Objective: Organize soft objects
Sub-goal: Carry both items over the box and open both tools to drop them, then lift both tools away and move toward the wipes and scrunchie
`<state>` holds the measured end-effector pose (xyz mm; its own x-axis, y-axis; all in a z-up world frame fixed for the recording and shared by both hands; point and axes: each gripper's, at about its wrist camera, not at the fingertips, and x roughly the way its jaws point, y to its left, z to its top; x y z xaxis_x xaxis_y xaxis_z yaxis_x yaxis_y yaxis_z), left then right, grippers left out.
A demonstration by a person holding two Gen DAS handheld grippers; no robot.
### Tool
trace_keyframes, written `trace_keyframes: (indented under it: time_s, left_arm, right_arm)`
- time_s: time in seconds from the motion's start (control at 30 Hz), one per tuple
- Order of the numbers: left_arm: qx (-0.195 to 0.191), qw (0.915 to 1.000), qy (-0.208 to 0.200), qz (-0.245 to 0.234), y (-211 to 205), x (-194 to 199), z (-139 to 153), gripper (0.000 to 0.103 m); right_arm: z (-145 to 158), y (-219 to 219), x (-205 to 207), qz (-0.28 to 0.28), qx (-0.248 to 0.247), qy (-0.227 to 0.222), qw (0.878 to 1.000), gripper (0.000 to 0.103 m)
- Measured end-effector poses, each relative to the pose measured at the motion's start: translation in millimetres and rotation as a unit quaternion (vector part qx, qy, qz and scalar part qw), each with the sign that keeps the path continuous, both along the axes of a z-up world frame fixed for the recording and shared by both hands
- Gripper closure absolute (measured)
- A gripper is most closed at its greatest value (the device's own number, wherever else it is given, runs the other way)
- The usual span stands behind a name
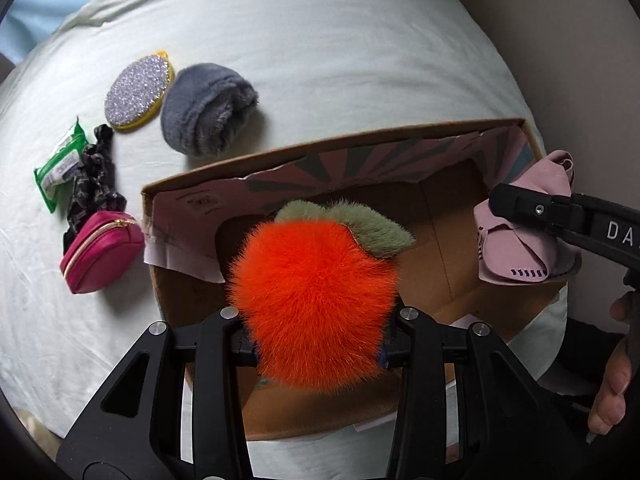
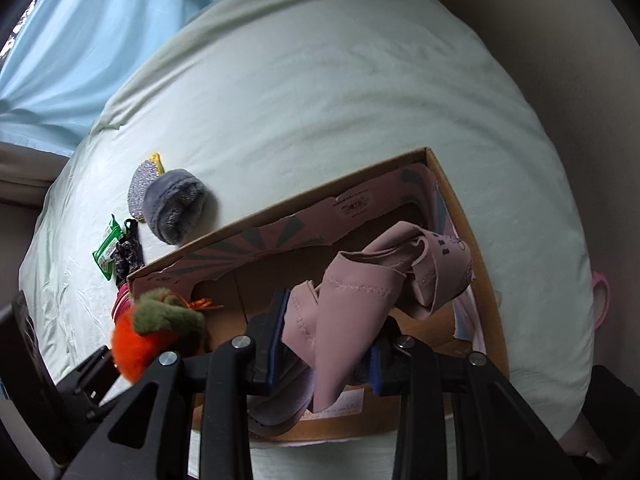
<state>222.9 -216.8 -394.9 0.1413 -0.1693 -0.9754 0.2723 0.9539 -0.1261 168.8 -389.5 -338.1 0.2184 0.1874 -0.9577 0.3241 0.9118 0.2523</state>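
My left gripper (image 1: 318,350) is shut on a fluffy orange pom-pom with a green furry top (image 1: 316,300) and holds it over the open cardboard box (image 1: 280,160). The pom-pom also shows at the lower left of the right wrist view (image 2: 136,344). My right gripper (image 2: 326,344) is shut on a folded pink cloth (image 2: 360,280) above the right part of the box (image 2: 480,280). In the left wrist view the right gripper (image 1: 500,204) and the pink cloth (image 1: 516,248) are at the box's right side.
On the white bedsheet (image 1: 340,60) left of the box lie a grey plush roll (image 1: 208,110), a glittery oval pad (image 1: 138,94), a green packet (image 1: 60,164), a dark scrunchie (image 1: 94,184) and a magenta zip pouch (image 1: 102,252). A light blue curtain (image 2: 80,40) hangs at the far left.
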Motion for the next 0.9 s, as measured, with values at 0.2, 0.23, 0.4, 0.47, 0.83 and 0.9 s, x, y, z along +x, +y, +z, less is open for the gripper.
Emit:
trace_keyframes:
  time_s: [0.2, 0.23, 0.4, 0.47, 0.83, 0.9]
  left_arm:
    - [0.018, 0.9996, 0.017, -0.015, -5, 1, -9, 0.032]
    - [0.034, 0.9992, 0.012, -0.015, -6, 0, -8, 0.017]
    - [0.043, 0.999, -0.004, -0.009, 2, -7, 5, 0.0]
    - [0.038, 0.9992, -0.008, -0.005, 5, -10, 11, 0.0]
    - [0.017, 0.9985, -0.051, 0.004, 16, -28, 62, 0.0]
    - [0.004, 0.9976, -0.068, 0.007, 21, -36, 80, 0.0]
  right_arm:
    - [-15, 2, 11, -0.002, 0.025, 0.015, 1.0, 0.05]
    - [-16, 1, 11, -0.008, 0.023, 0.01, 1.0, 0.039]
    - [-8, -4, 5, -0.02, 0.022, -0.011, 1.0, 0.001]
    - [-2, -3, 0, -0.018, 0.013, -0.023, 0.999, 0.001]
    - [43, 8, -25, 0.0, 0.0, -0.058, 0.998, 0.001]
    - [59, 14, -33, 0.011, -0.007, -0.07, 0.997, 0.001]
